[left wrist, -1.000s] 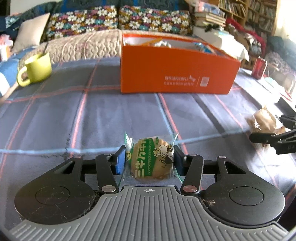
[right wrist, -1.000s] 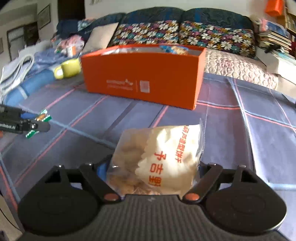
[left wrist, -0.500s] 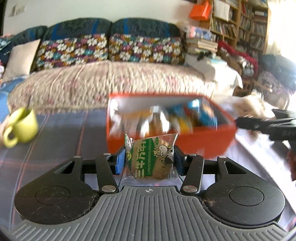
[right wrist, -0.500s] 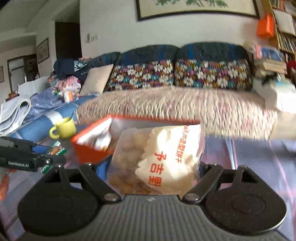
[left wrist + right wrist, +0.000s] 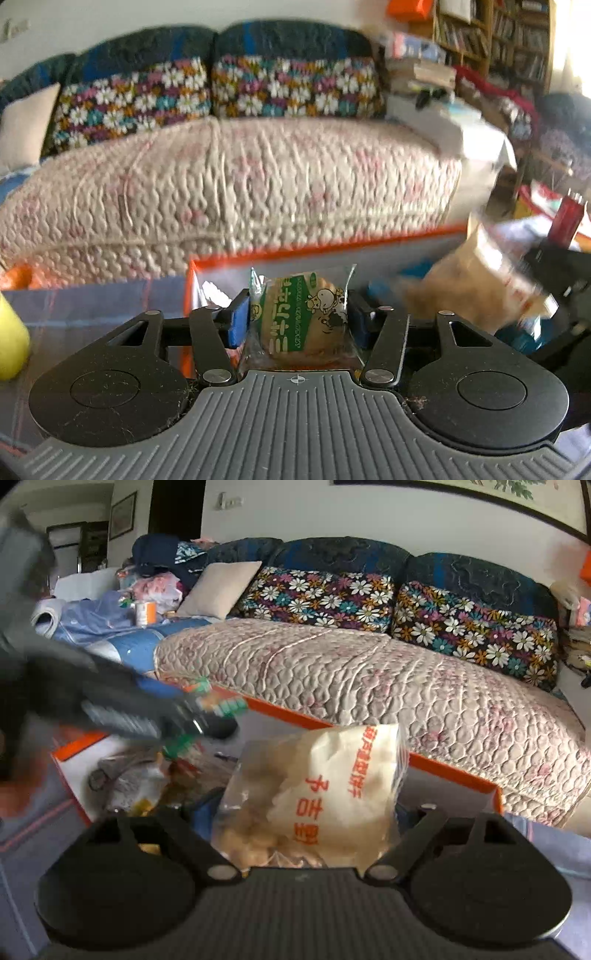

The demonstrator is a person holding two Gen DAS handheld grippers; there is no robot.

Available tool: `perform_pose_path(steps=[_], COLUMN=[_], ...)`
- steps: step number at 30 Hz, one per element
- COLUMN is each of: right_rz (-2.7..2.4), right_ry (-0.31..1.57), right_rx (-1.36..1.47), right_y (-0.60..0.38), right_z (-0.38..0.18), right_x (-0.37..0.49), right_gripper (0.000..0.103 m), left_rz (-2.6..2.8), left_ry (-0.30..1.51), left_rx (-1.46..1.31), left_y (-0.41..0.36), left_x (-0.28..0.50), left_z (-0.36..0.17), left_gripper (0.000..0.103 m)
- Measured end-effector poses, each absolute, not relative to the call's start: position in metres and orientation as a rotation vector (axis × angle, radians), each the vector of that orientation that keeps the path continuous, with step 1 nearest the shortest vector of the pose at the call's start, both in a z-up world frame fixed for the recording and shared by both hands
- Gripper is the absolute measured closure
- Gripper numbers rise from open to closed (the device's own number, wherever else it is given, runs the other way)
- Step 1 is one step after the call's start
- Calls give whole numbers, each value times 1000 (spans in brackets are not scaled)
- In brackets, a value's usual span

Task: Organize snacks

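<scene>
Snacks first, biggest thing down. Behind it all there's a sofa (image 5: pixel 369 679) with a quilted pinkish cover and flowery cushions (image 5: pixel 317 594) along its back, plus a bookshelf (image 5: pixel 491 40) off to the right in the left wrist view.

Next down is the orange box (image 5: pixel 454 771), open on top, sitting on a plaid-cloth counter (image 5: pixel 92 299). You can see crinkly wrappers already lying inside it (image 5: pixel 125 779), though they're too blurry to name.

The right claw (image 5: pixel 310 812) is clamped around a clear cracker bag (image 5: pixel 314 794) with red characters on a white panel, and the bag hangs right over the open box. In the left wrist view that same bag (image 5: pixel 476 280) shows up smeared at the right edge, also above the box.

The left claw (image 5: pixel 299 317) is squeezed onto a small green-labelled pastry (image 5: pixel 301 317) in clear wrap with a little cow on it, blue pads pressing both sides. It's held over the left end of the box, near the rim. From the right wrist view the left claw (image 5: pixel 207 716) is a dark blur reaching in over the box with bits of green wrapper poking out.

Smallest bit: a yellow mug (image 5: pixel 11 343) peeks in at the far left on the counter.
</scene>
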State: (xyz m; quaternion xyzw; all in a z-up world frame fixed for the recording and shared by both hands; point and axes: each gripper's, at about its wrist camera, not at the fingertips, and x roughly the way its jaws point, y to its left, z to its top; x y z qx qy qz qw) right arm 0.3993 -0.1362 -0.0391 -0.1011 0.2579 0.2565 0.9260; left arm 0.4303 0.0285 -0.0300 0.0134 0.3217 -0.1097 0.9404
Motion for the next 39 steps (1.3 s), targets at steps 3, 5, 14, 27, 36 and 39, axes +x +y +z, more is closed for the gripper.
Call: perform_pose_path(steps=[3, 5, 14, 27, 36, 39], right_rz=[527, 511, 389, 120, 49, 53], right_ry=[536, 517, 504, 688, 667, 627], right_rx=[-203, -188, 97, 278, 156, 114], right_y=[-138, -143, -206, -214, -179, -171], right_z=[-36, -26, 2, -35, -19, -7], right_x=[396, 386, 274, 108, 46, 30], right_gripper=[11, 10, 10, 10, 10, 10], left_rz=[-220, -213, -168, -86, -81, -83], left_ry=[658, 622, 473, 673, 659, 602], left_rx=[11, 11, 16, -2, -29, -38], left_y=[28, 28, 39, 30, 35, 36], left_x=[419, 401, 268, 111, 42, 22], left_z=[-32, -17, 32, -15, -1, 15], left_gripper=[59, 52, 23, 34, 37, 36])
